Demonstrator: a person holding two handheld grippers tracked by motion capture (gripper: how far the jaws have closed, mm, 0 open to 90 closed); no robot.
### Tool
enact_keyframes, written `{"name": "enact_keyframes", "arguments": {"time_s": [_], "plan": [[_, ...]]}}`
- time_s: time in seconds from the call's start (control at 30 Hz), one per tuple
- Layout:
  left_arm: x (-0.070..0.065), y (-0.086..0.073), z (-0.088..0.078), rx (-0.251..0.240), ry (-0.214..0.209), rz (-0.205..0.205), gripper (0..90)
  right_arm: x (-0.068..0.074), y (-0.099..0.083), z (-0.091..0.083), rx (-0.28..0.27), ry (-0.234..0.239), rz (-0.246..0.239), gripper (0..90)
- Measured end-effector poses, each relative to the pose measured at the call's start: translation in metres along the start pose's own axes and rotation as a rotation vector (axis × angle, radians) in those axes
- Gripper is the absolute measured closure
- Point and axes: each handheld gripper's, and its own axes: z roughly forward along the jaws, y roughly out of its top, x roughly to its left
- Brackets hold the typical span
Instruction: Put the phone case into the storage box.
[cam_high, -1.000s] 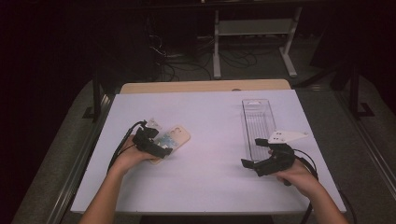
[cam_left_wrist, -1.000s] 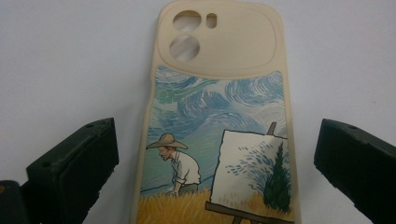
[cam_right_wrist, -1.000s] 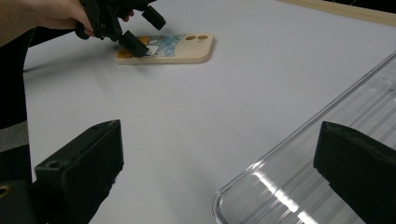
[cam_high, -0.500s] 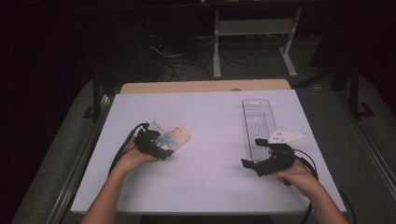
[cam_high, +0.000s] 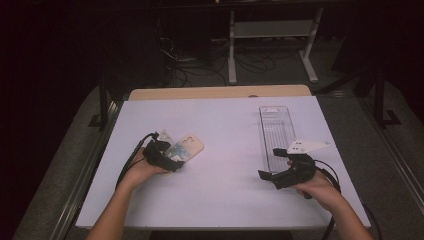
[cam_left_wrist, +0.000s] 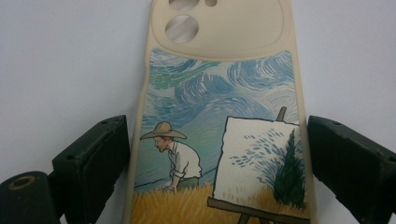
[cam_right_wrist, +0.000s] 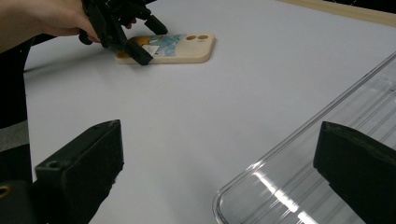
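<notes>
A cream phone case (cam_high: 190, 146) printed with a painter in a wheat field lies flat on the white table at the left. My left gripper (cam_high: 176, 159) straddles its near end. In the left gripper view the case (cam_left_wrist: 219, 93) lies between the two jaws of my left gripper (cam_left_wrist: 217, 126). The jaws have just been closing on it, with a thin gap still at the left one. My right gripper (cam_high: 268, 162) rests at the right, jaws wide apart with nothing between them. The right gripper view shows my right gripper (cam_right_wrist: 222, 130) aimed at the case (cam_right_wrist: 187, 46) and the left gripper (cam_right_wrist: 149, 41).
A long clear plastic tray (cam_high: 263, 131) lies lengthwise at the right, its near corner (cam_right_wrist: 280, 154) just ahead of my right gripper. The white sheet (cam_high: 225, 120) covers the table to a wooden back edge (cam_high: 220, 92). Dark floor, cables and a metal stand lie beyond.
</notes>
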Motion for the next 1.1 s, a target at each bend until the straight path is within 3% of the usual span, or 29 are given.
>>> {"name": "enact_keyframes", "arguments": {"time_s": [0.5, 0.73, 1.1], "plan": [[-0.0014, -0.0026, -0.0005, -0.009, 0.014, 0.012, 9.7, 0.0001, 0.0001, 0.0001, 0.000, 0.001, 0.003, 1.2], [-0.0010, -0.0028, 0.0001, -0.023, -0.002, -0.005, 10.5, 0.0001, 0.0001, 0.0002, 0.000, 0.000, 0.001, 1.3], [0.0014, -0.0020, -0.0014, -0.008, -0.004, 0.008, 10.8, -0.0005, 0.0002, 0.0000, -0.003, 0.003, 0.004, 1.3]]}}
